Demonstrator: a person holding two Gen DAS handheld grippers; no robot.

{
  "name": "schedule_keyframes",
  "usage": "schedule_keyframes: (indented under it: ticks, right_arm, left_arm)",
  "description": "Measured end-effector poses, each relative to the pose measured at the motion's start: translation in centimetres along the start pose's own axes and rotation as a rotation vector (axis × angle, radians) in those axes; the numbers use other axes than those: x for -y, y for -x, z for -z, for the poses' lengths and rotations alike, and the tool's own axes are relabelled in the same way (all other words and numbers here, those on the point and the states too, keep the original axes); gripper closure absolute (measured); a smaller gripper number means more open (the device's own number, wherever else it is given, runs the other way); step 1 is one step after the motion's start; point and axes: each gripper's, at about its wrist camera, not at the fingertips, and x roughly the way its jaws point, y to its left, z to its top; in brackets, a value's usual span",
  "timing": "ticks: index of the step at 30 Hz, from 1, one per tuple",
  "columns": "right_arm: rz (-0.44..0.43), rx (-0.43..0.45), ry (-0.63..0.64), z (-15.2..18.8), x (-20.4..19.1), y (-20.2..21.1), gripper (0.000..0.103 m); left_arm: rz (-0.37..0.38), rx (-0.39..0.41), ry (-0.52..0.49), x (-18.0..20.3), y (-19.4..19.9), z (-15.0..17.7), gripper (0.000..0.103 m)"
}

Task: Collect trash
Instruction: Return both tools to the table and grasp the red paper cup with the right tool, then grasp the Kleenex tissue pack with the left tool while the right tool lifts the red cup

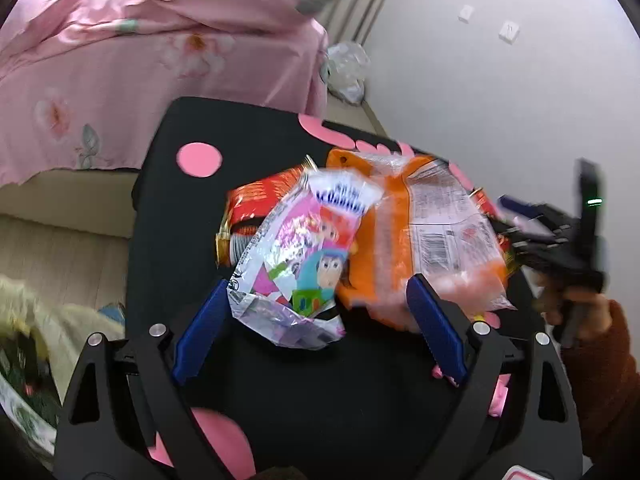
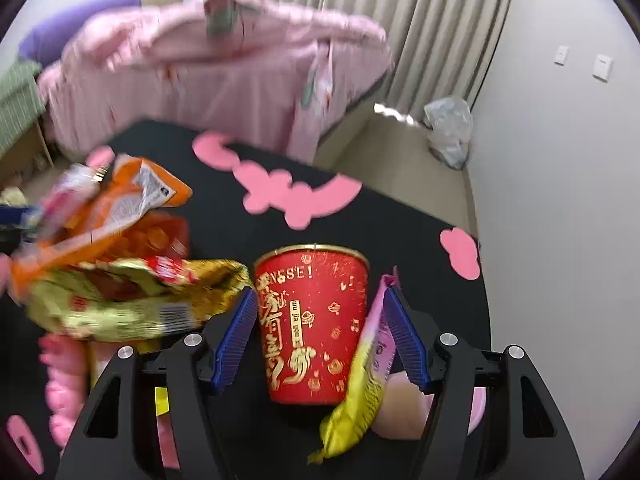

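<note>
Two sets of tongs gape wide: the right tongs straddle the upright red cup, the left tongs straddle a cartoon wrapper.

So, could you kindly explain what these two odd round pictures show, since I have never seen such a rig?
A person holds one hand-held gripper in each hand; a fisheye camera on each looks along its blue fingers. The left hand-held gripper stands open around a cartoon wrapper, beside an orange bag. The right hand-held gripper stands open around a red paper cup, with a yellow-pink wrapper by one finger. Everything lies on a black table with pink shapes. Nothing is gripped yet.
</note>
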Motion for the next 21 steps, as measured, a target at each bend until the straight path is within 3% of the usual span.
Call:
schedule_keyframes:
  ticks: [4, 9, 12, 21]
  right_arm:
    - [-0.015, -0.026, 0.034, 0.6, -1.4, -0.7, 0.044]
    - [-0.186, -0.037, -0.016, 2.8, -2.5, 1.3, 0.048]
    - [-0.242, -0.033, -0.045, 5.0, -3.0, 3.4, 0.048]
    - [-0.302, 0.032, -0.162, 10.0, -1.3, 8.2, 0.047]
  left_arm:
    - [0.005, 0.061, 0.045, -0.6, 2.4, 0.9, 0.018]
    - [-0.031, 0.103, 0.034, -0.7, 4.1, 1.5, 0.018]
    - [-0.044, 0.100, 0.003, -0.3, 4.4, 2.2, 0.018]
    - [-0.029, 0.108, 0.006, 0.3, 4.8, 3.5, 0.018]
